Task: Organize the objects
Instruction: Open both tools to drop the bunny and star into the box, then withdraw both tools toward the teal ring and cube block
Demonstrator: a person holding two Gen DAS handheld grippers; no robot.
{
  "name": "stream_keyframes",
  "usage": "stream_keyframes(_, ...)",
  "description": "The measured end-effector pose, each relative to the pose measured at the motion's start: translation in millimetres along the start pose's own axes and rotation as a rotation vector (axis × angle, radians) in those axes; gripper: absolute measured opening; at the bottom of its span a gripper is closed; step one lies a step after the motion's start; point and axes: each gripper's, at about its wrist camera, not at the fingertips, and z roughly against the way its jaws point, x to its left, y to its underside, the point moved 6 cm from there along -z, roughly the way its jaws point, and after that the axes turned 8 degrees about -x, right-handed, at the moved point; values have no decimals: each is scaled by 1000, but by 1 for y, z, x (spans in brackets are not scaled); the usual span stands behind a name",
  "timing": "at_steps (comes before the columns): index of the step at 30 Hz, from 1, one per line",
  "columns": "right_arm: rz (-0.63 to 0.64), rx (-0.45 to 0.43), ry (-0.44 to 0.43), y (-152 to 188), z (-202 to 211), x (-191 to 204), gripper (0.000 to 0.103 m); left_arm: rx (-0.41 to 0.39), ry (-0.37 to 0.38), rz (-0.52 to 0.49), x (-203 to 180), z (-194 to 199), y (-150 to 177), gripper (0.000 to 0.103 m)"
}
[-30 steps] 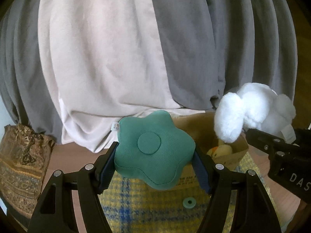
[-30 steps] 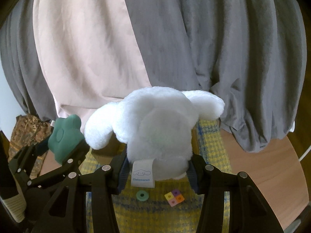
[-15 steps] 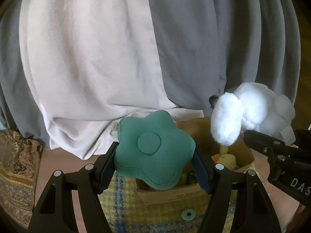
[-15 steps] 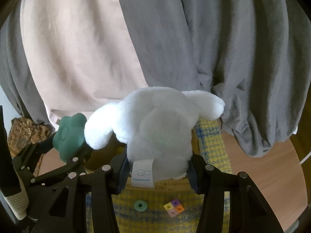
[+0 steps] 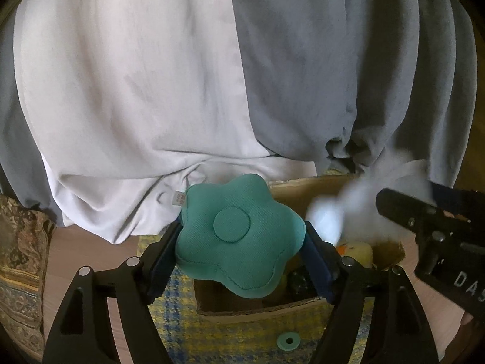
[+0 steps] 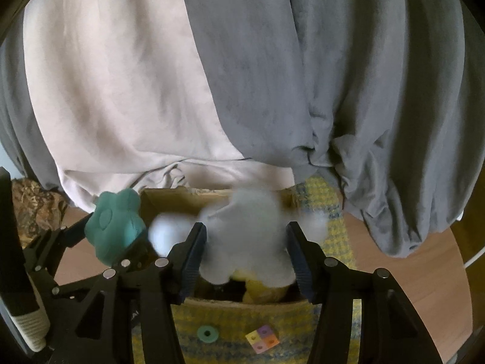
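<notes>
My left gripper [image 5: 242, 251] is shut on a green flower-shaped cushion [image 5: 239, 239] and holds it above the left part of an open cardboard box [image 5: 260, 311]. The cushion also shows in the right wrist view [image 6: 113, 227]. My right gripper [image 6: 245, 251] stands open above the same box [image 6: 169, 203]. A white plush toy [image 6: 248, 236], blurred by motion, is between its spread fingers and dropping into the box. The plush shows blurred in the left wrist view [image 5: 330, 218]. A yellow plush duck [image 5: 356, 251] lies inside the box.
The box sits on a yellow and blue checked cloth [image 6: 336, 230] on a wooden table [image 6: 424, 273]. A green ring [image 6: 207, 333] and a small coloured square tile [image 6: 263, 338] lie on the cloth in front. Grey and cream curtains [image 6: 212, 75] hang behind. A patterned cushion [image 5: 21, 257] is at the left.
Both grippers moved forward over the box. My right gripper opened and let go of the white plush, which is falling into the box. My left gripper still holds the green cushion.
</notes>
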Motion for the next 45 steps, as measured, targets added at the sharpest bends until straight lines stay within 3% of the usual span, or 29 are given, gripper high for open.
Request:
stream_keyframes(1, -2, -3, 4, -1, 1, -1, 75, 8, 5, 3, 0, -1, 1, 80)
stream_keyframes(3, -15, -27, 15, -3, 7, -5, 89, 12, 3, 12, 1, -2, 2, 94)
stream_keyframes(4, -19, -36, 20, -4, 8, -7, 91, 3, -3, 15, 2, 0, 2, 95)
stream_keyframes(7, -36, -39, 19, -5, 12, -12, 93, -3, -15, 14, 2, 4, 2, 102)
stream_keyframes(33, -56, -33, 8, 36, 52, -19, 95, -28, -115, -29, -4, 54, 39, 102)
stream_keyframes(45, -75, -2, 25, 72, 55, -33, 95, -25, -106, -41, -17, 61, 74, 102)
